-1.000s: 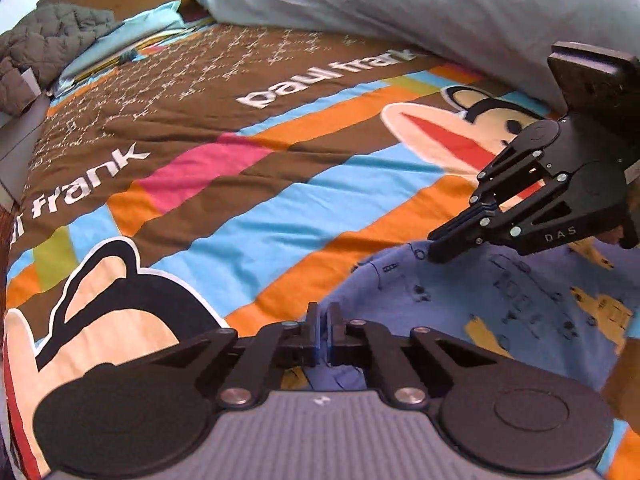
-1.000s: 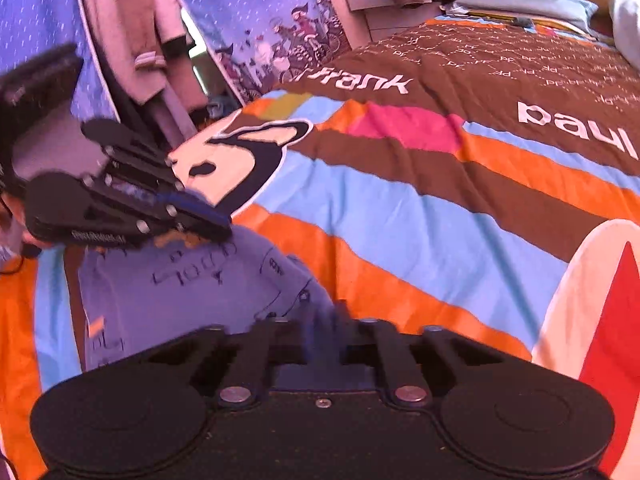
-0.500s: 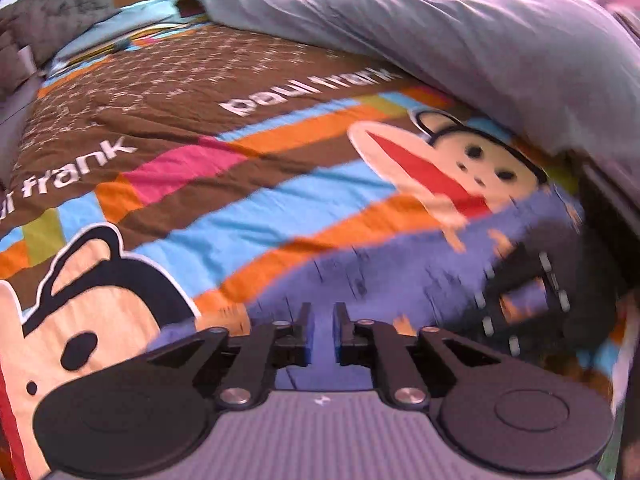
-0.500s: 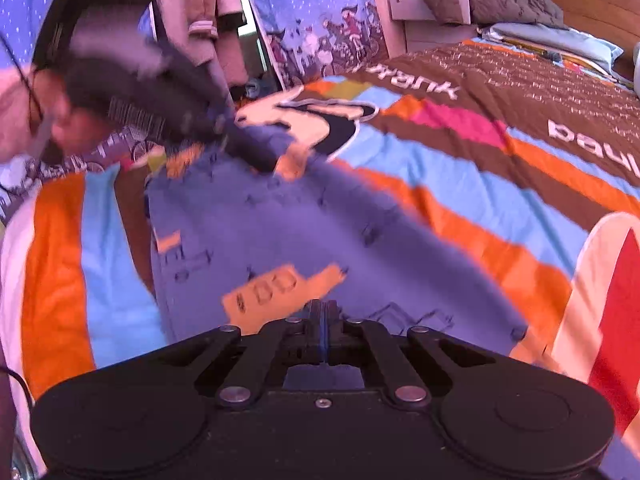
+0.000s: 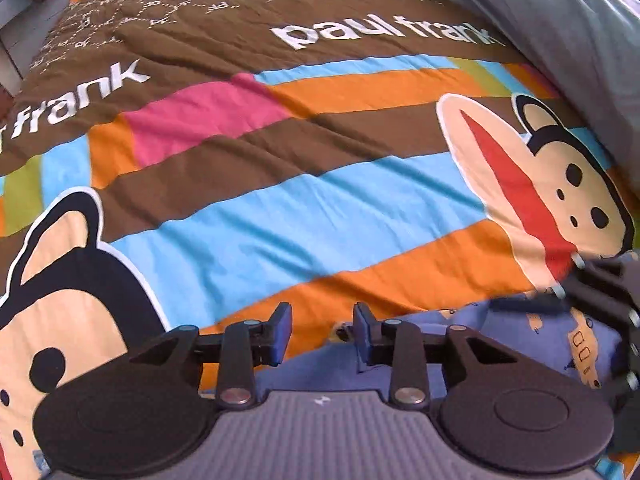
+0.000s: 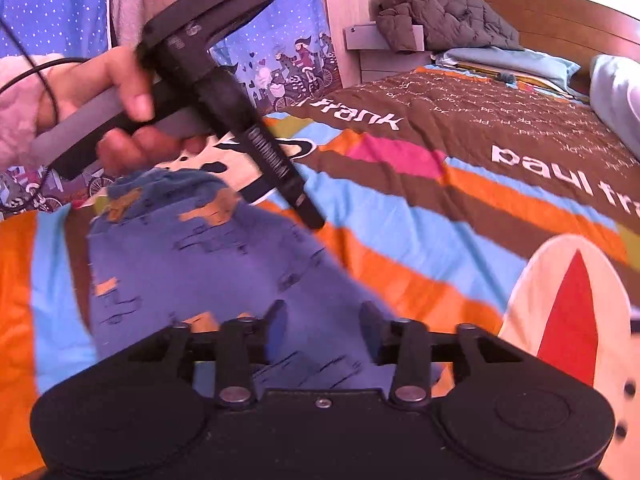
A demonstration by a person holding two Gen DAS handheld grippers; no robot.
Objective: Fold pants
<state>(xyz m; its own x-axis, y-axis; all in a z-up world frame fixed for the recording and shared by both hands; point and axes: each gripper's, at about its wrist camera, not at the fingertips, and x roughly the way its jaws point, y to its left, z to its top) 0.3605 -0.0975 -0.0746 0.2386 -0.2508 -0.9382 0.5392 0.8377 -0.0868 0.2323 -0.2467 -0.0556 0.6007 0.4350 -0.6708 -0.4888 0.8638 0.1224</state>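
The pants [image 6: 208,264] are blue-purple with small orange prints and lie spread on the striped bedspread [image 6: 460,216]. In the left wrist view they [image 5: 516,340] show at the bottom right, under and beside my gripper. My left gripper [image 5: 322,334] is open and empty, just above the pants' edge. It also shows in the right wrist view [image 6: 308,216], held in a hand above the pants' far end. My right gripper [image 6: 322,334] is open and empty, low over the near part of the pants. It appears blurred at the right edge of the left wrist view [image 5: 600,300].
A grey-blue duvet [image 5: 560,12] is bunched along the bed's far right side. A dark quilted jacket [image 6: 444,16] lies on a nightstand by the wooden headboard [image 6: 560,12]. A blue starry curtain [image 6: 60,12] hangs beyond the bed's foot.
Both grippers were shut on the pants a second ago. They have opened and let the cloth go, and the pants now lie flat on the bed. The left gripper has lifted.
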